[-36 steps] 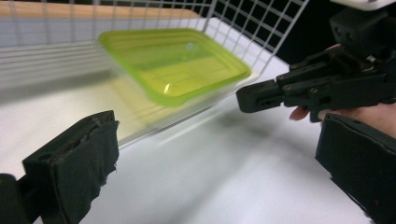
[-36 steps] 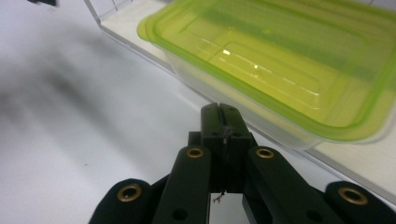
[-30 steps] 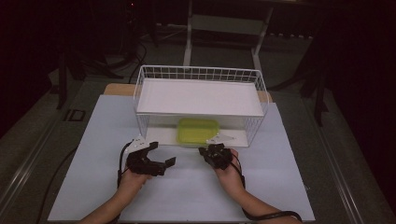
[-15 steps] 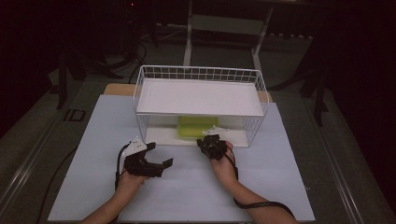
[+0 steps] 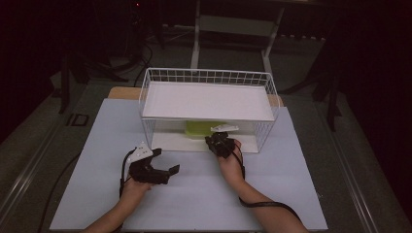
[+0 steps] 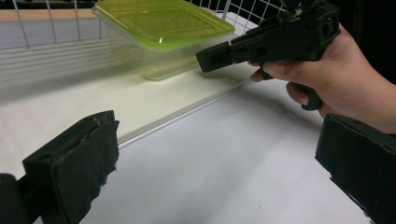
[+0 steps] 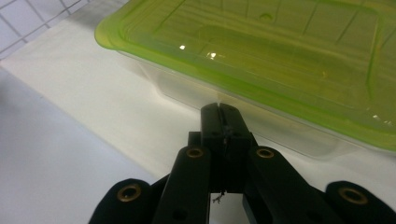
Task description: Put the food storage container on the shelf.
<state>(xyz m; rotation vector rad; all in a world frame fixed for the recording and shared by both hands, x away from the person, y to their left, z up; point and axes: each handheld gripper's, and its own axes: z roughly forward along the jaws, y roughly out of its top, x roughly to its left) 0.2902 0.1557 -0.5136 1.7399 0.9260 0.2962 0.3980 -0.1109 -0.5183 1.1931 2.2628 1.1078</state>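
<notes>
A clear plastic box with a green lid (image 5: 199, 129) (image 6: 163, 28) (image 7: 271, 56) sits on the lower shelf of a white wire rack (image 5: 209, 77). My right gripper (image 5: 218, 142) (image 6: 212, 58) (image 7: 222, 109) is shut with nothing between its jaws; its tip is just in front of the box's near wall, at the mouth of the lower shelf. Whether it touches the box I cannot tell. My left gripper (image 5: 167, 162) (image 6: 215, 163) rests low over the white table, its jaws wide open and empty, to the left of the right hand.
The rack has a white top board (image 5: 209, 99) and a white bottom board (image 6: 56, 98) whose front edge makes a low step on the table (image 5: 97, 145). Wire walls close the rack's sides and back. Dark floor surrounds the table.
My right gripper has moved forward from the table into the rack's lower opening, up to the green-lidded box. The left gripper has stayed where it was.
</notes>
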